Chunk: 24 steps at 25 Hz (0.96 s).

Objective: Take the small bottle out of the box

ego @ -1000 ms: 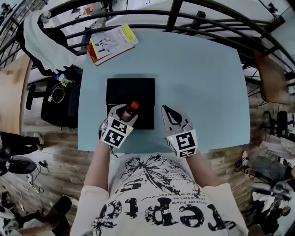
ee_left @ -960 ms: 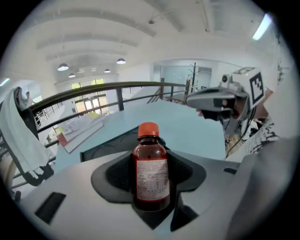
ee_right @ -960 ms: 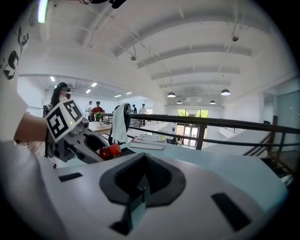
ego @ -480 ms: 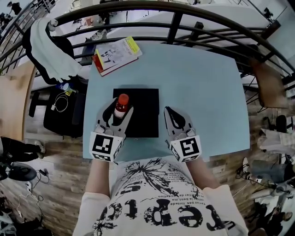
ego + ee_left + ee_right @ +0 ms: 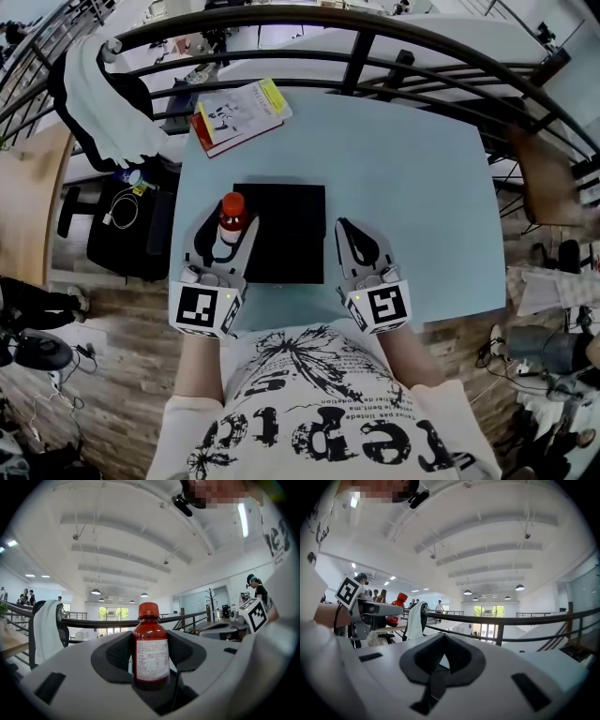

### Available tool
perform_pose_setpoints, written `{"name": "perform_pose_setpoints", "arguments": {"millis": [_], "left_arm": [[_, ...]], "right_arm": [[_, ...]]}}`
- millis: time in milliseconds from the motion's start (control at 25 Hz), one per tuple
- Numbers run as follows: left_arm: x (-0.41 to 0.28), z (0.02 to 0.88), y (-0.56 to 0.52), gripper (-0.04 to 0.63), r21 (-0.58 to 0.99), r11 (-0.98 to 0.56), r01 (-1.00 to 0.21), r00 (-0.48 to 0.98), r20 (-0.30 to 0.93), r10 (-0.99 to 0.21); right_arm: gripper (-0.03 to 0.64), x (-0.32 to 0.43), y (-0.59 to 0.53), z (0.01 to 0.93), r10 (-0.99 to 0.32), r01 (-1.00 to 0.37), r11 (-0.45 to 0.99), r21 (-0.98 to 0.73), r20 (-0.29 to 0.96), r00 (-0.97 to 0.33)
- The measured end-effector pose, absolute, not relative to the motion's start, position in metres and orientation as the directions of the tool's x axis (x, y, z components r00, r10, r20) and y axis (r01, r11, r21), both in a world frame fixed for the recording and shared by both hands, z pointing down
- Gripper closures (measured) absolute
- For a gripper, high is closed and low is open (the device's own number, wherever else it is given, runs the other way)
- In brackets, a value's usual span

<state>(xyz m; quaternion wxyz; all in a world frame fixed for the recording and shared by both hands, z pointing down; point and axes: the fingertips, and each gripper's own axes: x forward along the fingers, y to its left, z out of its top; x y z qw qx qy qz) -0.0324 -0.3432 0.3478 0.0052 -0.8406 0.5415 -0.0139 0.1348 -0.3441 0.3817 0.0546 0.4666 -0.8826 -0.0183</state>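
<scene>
Left gripper [image 5: 228, 229] jaws clamp the small dark-red bottle w/ red cap & white label [image 5: 151, 649] round its body. The left gripper view shows label & grip. Only the head view shows it over the left edge of the flat black box [image 5: 292, 234] on the pale-blue table [image 5: 422, 187]. Right gripper [image 5: 343, 229] — jaws pressed together, nothing in them, just right of the box.

A black railing [image 5: 356, 37] is curving behind the pale blue worktop [image 5: 412, 187], with wooden floor [image 5: 112, 309] showing beside it. Round lamps [image 5: 95, 591] are glowing under a white beamed ceiling [image 5: 140, 541], and daylight is coming through far windows [image 5: 111, 613].
</scene>
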Motion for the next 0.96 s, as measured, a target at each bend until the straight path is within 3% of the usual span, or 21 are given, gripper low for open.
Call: {"name": "perform_pose_setpoints", "arguments": {"millis": [960], "left_arm": [[-0.023, 0.3543, -0.3387, 0.364, -0.036, -0.422, -0.906, 0.421, 0.04, -0.906]], "right_arm": [[0.607, 0.1369, -0.3419, 0.3844, -0.833, -0.829, 0.553, 0.086, 0.085, -0.547]]}}
